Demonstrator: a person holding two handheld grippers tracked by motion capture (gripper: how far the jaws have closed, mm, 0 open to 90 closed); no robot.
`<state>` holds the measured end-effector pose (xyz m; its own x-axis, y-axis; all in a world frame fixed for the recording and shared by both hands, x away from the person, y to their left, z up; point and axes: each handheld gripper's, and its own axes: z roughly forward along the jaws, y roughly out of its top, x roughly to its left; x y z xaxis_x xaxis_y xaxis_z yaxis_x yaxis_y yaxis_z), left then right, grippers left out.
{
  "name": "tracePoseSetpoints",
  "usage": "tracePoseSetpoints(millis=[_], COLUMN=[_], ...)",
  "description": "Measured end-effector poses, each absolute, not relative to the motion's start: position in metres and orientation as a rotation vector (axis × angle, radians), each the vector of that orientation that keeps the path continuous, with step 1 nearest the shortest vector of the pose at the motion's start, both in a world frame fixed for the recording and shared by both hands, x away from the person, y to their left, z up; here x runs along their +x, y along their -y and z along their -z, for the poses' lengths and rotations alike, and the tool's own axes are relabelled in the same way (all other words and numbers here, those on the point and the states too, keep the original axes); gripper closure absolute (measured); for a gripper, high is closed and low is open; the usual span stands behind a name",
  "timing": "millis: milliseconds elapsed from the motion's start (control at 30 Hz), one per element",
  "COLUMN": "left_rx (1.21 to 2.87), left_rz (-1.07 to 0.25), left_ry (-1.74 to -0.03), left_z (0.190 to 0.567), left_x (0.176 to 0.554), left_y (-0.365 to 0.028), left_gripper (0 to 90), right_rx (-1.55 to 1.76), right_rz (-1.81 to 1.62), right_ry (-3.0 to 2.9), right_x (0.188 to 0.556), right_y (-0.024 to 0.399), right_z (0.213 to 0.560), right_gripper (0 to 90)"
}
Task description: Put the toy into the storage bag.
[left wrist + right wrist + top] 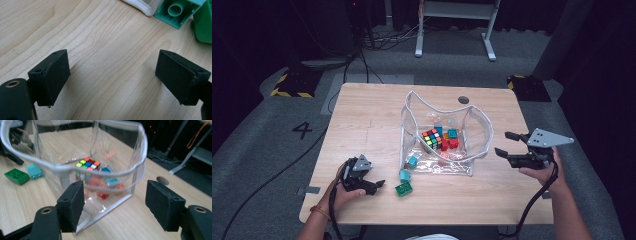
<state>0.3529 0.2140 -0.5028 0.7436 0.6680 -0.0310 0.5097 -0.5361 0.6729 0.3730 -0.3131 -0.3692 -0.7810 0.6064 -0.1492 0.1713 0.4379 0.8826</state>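
Note:
A clear plastic bag with a white rim (403, 125) stands open in the middle of the wooden table (362, 115). Inside it lie a colour cube (432, 138) and several red and teal bricks. A green brick (403, 189) and a teal brick (405, 174) lie on the table in front of the bag. My left gripper (374, 185) rests low on the table just left of them, open with bare wood between its pads (55, 75). My right gripper (503, 143) hovers open to the right of the bag, apart from its rim (140, 157), with the cube (88, 164) beyond.
A round hole (463, 99) sits in the table behind the bag. The right gripper is near the table's right edge. Cables and a white desk frame (487, 45) are on the floor beyond the table.

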Motion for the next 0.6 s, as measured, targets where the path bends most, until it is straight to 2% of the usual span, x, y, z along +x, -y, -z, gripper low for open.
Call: tracePoseSetpoints(millis=[167, 600], left_rx=[2.258, 2.251], left_rz=[-0.3, -0.297], left_ry=[-0.879, -0.889], left_z=[0.503, 0.503], left_x=[0.353, 0.352], left_y=[-0.214, -0.214], left_gripper=[12.5, 12.8], right_rx=[0.656, 0.589], right_rz=[-1.258, -1.278], right_ry=[-2.348, -2.512], right_x=[0.366, 0.345], right_y=[0.307, 0.269], right_z=[0.407, 0.458], right_gripper=[36.6, 38.6])
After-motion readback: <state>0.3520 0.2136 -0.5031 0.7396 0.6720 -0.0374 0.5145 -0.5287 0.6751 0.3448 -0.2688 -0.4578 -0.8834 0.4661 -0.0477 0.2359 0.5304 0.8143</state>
